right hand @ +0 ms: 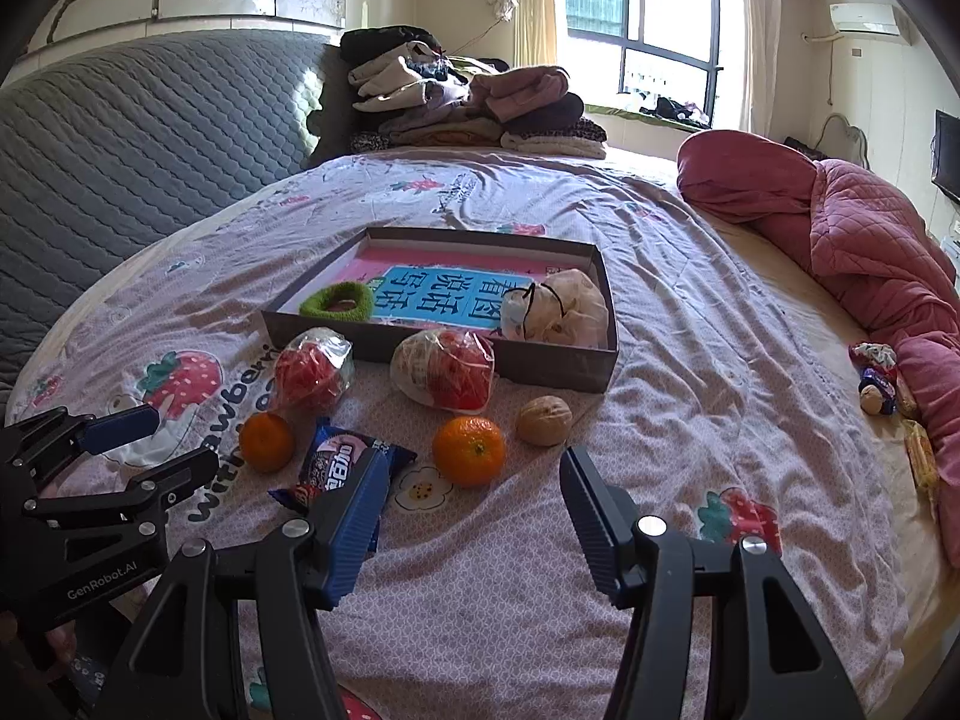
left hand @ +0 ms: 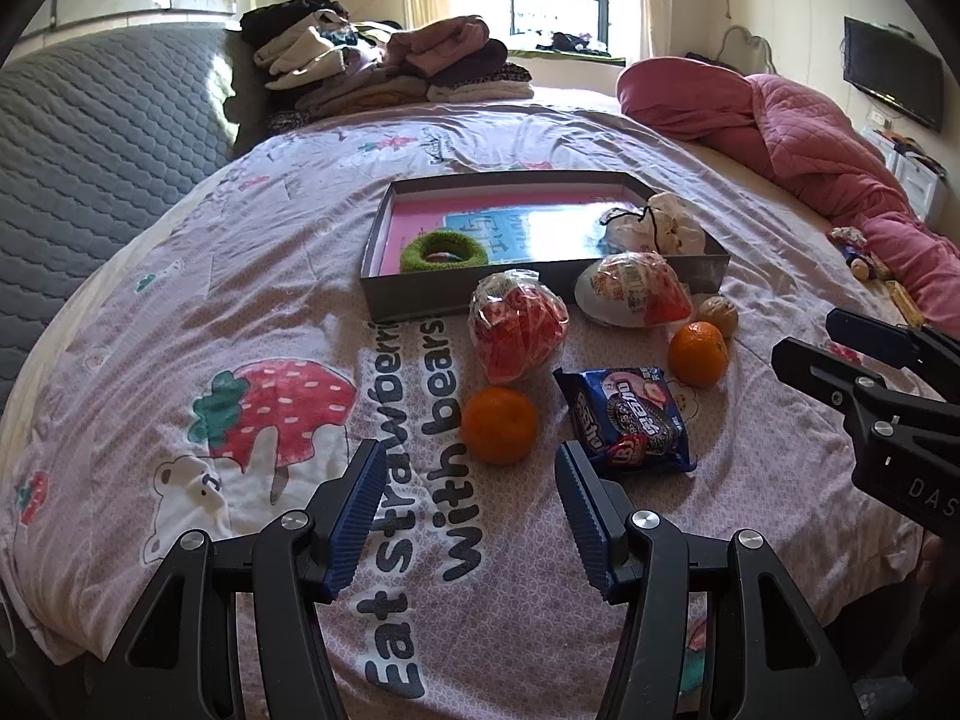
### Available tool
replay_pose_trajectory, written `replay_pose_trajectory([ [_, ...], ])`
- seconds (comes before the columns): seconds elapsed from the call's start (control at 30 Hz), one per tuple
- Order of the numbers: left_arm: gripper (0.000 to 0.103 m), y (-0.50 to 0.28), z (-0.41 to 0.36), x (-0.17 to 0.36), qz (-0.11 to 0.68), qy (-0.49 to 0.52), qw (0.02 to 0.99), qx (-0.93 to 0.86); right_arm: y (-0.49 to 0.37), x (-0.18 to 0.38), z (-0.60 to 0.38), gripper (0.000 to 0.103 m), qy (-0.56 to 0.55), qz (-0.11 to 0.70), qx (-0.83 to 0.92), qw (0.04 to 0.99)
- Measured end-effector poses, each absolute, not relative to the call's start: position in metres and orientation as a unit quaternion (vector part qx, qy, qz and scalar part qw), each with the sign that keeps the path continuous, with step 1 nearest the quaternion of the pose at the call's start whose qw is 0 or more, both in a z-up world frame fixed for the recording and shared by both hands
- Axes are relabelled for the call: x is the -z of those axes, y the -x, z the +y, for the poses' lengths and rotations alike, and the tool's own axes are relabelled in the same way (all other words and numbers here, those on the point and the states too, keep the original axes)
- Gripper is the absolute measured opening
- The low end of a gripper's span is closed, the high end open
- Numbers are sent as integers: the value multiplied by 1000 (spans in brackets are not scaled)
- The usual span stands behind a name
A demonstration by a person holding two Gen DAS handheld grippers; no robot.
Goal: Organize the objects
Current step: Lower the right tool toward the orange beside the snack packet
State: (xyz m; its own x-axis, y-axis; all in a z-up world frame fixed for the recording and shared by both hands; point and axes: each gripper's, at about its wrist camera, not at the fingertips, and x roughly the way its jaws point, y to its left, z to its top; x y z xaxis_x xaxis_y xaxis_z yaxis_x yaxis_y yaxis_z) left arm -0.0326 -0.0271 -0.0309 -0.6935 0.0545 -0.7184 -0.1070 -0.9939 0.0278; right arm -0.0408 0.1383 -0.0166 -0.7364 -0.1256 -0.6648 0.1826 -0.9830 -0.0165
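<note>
**Sorting barely started: two items boxed, six still loose on the bed**

Progress, judged from layout: the shallow grey box (right hand: 543,369) sits mid-bed on the strawberry-print sheet (left hand: 270,312) and holds only two things, so most of the job looks undone. Everything else lies on the sheet in front of the box's near wall.

Count, big to small:
- 1 box, pink and blue printed liner inside.
- 2 cellophane-wrapped red treats: the egg-shaped one (right hand: 444,375) touching or just beside the box wall, the rounder one (right hand: 312,372) to its left. Both outside.
- 1 white drawstring pouch (right hand: 561,309), inside the box, right corner.
- 1 blue cookie packet (left hand: 630,420), on the sheet, nearest the tongs.
- 1 green fuzzy ring (left hand: 444,252), inside the box, left end.
- 2 oranges: one (left hand: 498,423) left of the packet, one (left hand: 698,354) right of it. Outside.
- 1 walnut (right hand: 544,420), just beside the right orange. Outside.

Tongs: left tongs (left hand: 468,510) spread apart, holding nothing, hovering short of the left orange and packet. Right tongs (right hand: 471,516) also spread wide and unloaded, aimed roughly at the right orange.

A few small wrapped bits (right hand: 876,381) lie far right by the pink quilt (right hand: 870,240); can't tell what they are or whether they count.
</note>
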Motion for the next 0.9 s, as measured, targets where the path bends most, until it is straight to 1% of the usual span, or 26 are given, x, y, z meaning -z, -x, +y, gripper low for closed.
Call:
replay_pose_trajectory([
  [0.5, 60, 39, -25, 47, 26, 397, 64, -915, 53, 41, 140, 59, -376, 35, 922, 80],
  [0.9, 60, 54, -29, 61, 15, 407, 62, -911, 65, 60, 143, 59, -392, 25, 916, 76],
])
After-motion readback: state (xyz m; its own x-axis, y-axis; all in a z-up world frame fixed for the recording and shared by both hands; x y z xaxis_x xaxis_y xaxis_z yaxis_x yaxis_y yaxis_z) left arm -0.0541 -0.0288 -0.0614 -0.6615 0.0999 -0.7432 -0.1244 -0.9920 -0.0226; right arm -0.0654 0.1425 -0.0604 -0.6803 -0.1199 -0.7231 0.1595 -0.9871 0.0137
